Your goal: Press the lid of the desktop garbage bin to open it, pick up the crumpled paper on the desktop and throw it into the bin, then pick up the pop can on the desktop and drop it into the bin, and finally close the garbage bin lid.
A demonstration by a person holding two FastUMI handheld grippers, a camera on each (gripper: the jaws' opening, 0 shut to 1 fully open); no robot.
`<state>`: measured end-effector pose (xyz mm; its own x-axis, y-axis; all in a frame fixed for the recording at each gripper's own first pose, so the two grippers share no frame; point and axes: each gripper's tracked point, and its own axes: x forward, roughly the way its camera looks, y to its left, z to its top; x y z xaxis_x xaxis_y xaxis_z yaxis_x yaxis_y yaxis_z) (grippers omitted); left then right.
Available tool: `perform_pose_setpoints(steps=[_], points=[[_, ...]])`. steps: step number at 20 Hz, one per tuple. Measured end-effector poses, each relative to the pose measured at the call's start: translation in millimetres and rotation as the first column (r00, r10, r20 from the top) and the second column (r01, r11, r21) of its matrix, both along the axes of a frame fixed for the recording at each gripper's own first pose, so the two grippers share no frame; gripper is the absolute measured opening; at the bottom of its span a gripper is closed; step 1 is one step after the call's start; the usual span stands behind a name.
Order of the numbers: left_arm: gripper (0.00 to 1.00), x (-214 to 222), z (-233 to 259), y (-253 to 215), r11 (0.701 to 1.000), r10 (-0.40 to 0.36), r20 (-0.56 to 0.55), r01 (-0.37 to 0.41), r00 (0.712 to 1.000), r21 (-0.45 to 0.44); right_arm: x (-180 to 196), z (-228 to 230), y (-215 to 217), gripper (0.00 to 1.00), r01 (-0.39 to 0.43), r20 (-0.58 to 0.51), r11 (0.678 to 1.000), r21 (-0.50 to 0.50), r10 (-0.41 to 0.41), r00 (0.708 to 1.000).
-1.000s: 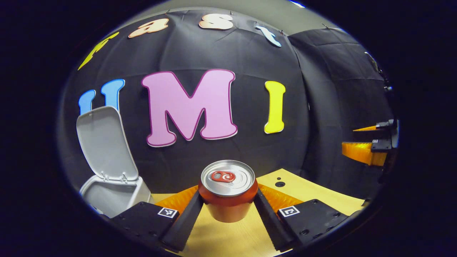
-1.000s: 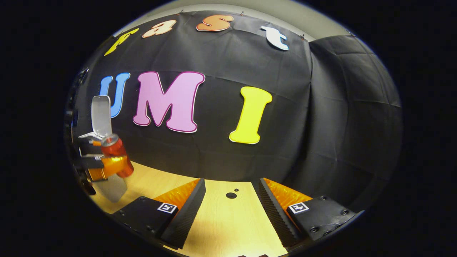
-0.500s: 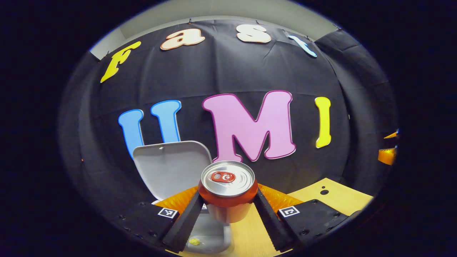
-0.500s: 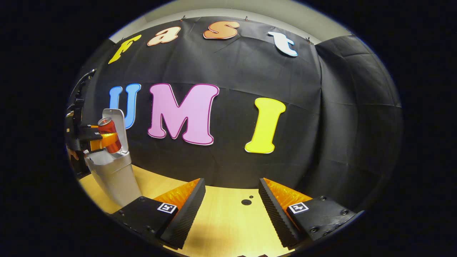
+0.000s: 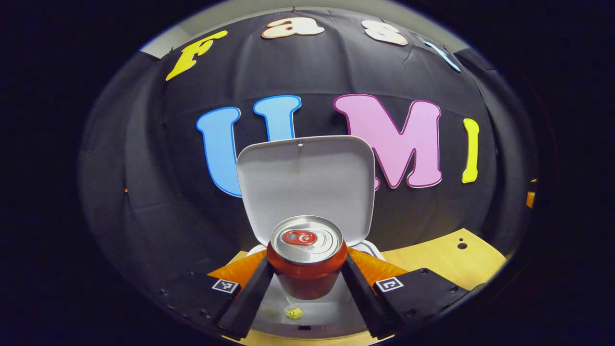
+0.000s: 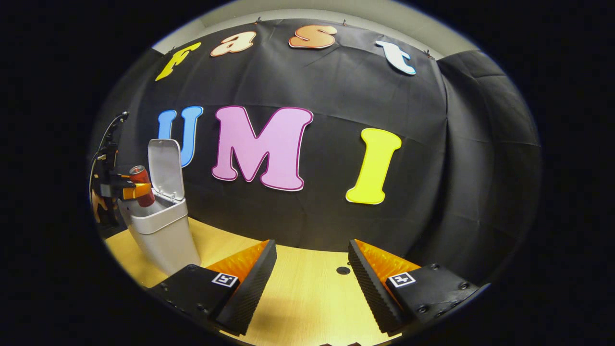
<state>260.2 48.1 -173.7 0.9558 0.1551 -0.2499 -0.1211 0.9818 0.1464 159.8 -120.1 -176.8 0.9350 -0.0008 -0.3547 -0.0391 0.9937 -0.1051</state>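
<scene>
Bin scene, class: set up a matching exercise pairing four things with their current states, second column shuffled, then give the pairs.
Things:
1. can
2. lid
3. right gripper
4. paper

States:
A. open, holding nothing
B. lying inside the bin
C. raised upright
D. clamped by the left gripper above the bin

Pairs: 1-D, 2-C, 3-A, 4-B

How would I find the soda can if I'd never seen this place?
Look for the gray bin with its lid standing open. Right above its mouth, the left gripper fingers squeeze the can: red, with a shiny silver top.
</scene>
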Motion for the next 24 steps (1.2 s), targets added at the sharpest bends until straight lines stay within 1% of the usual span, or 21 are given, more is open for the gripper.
perform_pose_setpoints(steps=[4, 6, 8, 12, 14, 17, 18, 20, 22, 24], points=[[0.89, 0, 0, -2, 1.000, -0.004, 0.002, 0.004, 1.000, -0.005, -2, 0, 5, 0.97, -0.007, 0.001, 1.000, 0.001, 0.007, 1.000], [0.94, -1, 8, -4, 1.000, -0.008, 0.021, 0.008, 1.000, 0.000, -1, -1, 7, 0.96, -0.010, 0.002, 1.000, 0.003, 0.010, 1.000], [0.95, -3, 17, -2, 1.000, -0.004, 0.035, 0.003, 0.999, 0.012, -1, -1, 9, 0.97, -0.017, 0.007, 1.000, -0.004, 0.017, 1.000], [0.95, -4, 54, 4, 1.000, 0.009, 0.073, -0.011, 0.997, 0.024, 2, 7, 15, 0.97, -0.037, 0.034, 0.999, 0.006, 0.037, 0.999], [0.95, 1, 84, 6, 1.000, 0.005, 0.102, -0.007, 0.995, 0.014, 4, 12, 20, 0.97, -0.047, 0.040, 0.999, 0.017, 0.046, 0.998], [0.95, 23, 135, 10, 1.000, -0.022, 0.150, 0.025, 0.989, -0.019, 15, 26, 29, 0.97, -0.059, 0.060, 0.997, 0.058, 0.056, 0.997], [0.95, 32, 144, 15, 0.999, -0.033, 0.153, 0.037, 0.988, -0.021, 18, 30, 34, 0.97, -0.067, 0.064, 0.995, 0.076, 0.062, 0.996], [0.95, 47, 169, 26, 0.999, -0.035, 0.172, 0.035, 0.984, 0.006, 26, 39, 43, 0.97, -0.083, 0.078, 0.992, 0.099, 0.076, 0.994], [0.95, 64, 190, 24, 0.998, -0.065, 0.203, 0.063, 0.977, 0.018, 36, 50, 48, 0.97, -0.096, 0.111, 0.991, 0.089, 0.086, 0.990], [0.94, 85, 196, 18, 0.995, -0.101, 0.195, 0.103, 0.976, -0.001, 42, 54, 52, 0.96, -0.104, 0.128, 0.992, 0.075, 0.094, 0.987]])
